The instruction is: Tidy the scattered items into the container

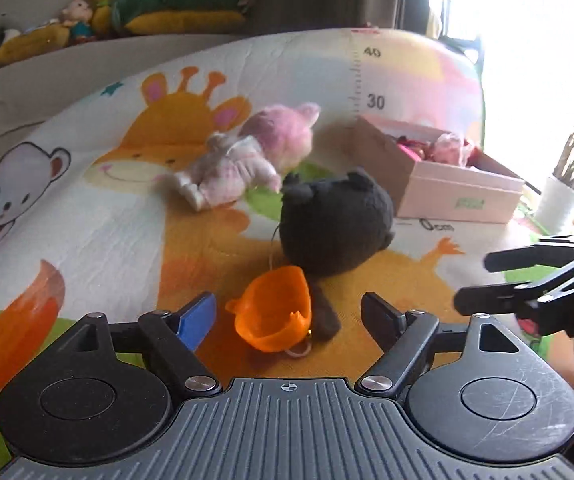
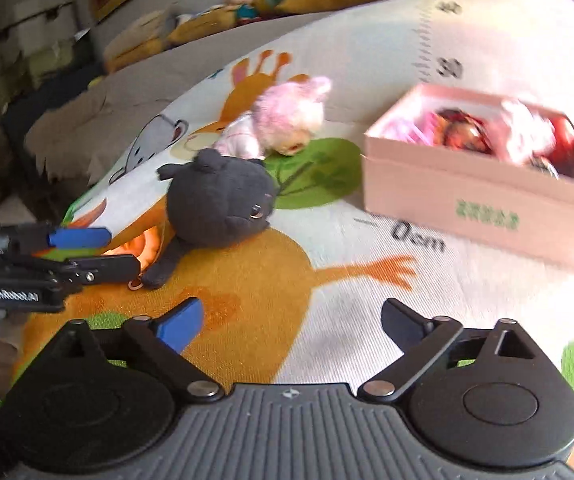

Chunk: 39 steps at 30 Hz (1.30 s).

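A: Two claws are hovering over a cartoon-printed play mat (image 1: 87,216). What is each one doing?

B: Left claw (image 1: 289,314) is hanging with its fingers spread apart, gripping nothing. An orange plastic cup (image 1: 273,308) is lying on its side on the mat between the fingertips, not touching either. Right claw (image 2: 293,320) is also standing spread apart and empty, over bare mat.

A: Where are the scattered toys sitting?

B: A black plush animal (image 1: 333,224) is lying just beyond the orange cup, its tail trailing beside the cup. Further back, a pink-haired doll (image 1: 247,160) is lying on its side, close behind the plush.

A: And the container?

B: A pink cardboard box (image 2: 483,200) is sitting open on the mat, to the right of the plush and well apart from it. It is already holding red and pink items; blur is hiding what they are. A printed height scale is running up the mat beside the box.
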Available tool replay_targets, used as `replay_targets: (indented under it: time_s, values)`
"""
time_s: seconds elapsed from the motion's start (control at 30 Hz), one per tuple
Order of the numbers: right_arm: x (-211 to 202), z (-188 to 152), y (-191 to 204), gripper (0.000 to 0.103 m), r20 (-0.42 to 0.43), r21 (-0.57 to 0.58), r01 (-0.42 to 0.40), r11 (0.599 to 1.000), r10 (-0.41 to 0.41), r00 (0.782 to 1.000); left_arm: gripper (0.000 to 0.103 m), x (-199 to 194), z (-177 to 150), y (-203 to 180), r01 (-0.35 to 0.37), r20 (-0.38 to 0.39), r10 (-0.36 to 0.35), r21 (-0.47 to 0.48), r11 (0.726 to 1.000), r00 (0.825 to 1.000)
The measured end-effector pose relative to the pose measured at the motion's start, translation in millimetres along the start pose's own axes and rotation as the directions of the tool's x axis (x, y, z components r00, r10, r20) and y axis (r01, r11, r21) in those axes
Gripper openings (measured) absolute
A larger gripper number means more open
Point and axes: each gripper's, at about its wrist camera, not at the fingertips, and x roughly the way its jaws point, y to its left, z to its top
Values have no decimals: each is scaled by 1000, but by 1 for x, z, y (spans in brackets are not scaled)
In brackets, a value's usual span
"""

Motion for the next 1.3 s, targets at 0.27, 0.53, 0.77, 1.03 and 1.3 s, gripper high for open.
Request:
replay_targets:
  time_s: [0.27, 0.53, 0.77, 1.03, 1.3]
  values:
    - [2, -10, -6, 103, -5, 45, 38, 998, -38, 999, 76, 10, -1, 5, 2, -52, -6, -61, 998, 999]
    - [12, -12, 6, 103, -13, -3, 110, 994, -110, 994, 50, 0, -9, 18, -23, -32, 21, -66, 998, 999]
    - [18, -14, 20, 103, -24, -65, 179, 982, -181, 983, 50, -22, -20, 39, -136, 7, 136, -56, 989, 991]
    - [19, -16, 25, 103, -16, -62, 210, 976, -212, 977, 73, -43, -26, 64, -183, 45, 187, -81, 980, 981]
    - [19, -16, 28, 103, -12, -70, 223, 972, -225, 974, 93, -61, -30, 60, -141, 79, 147, -81, 987, 986]
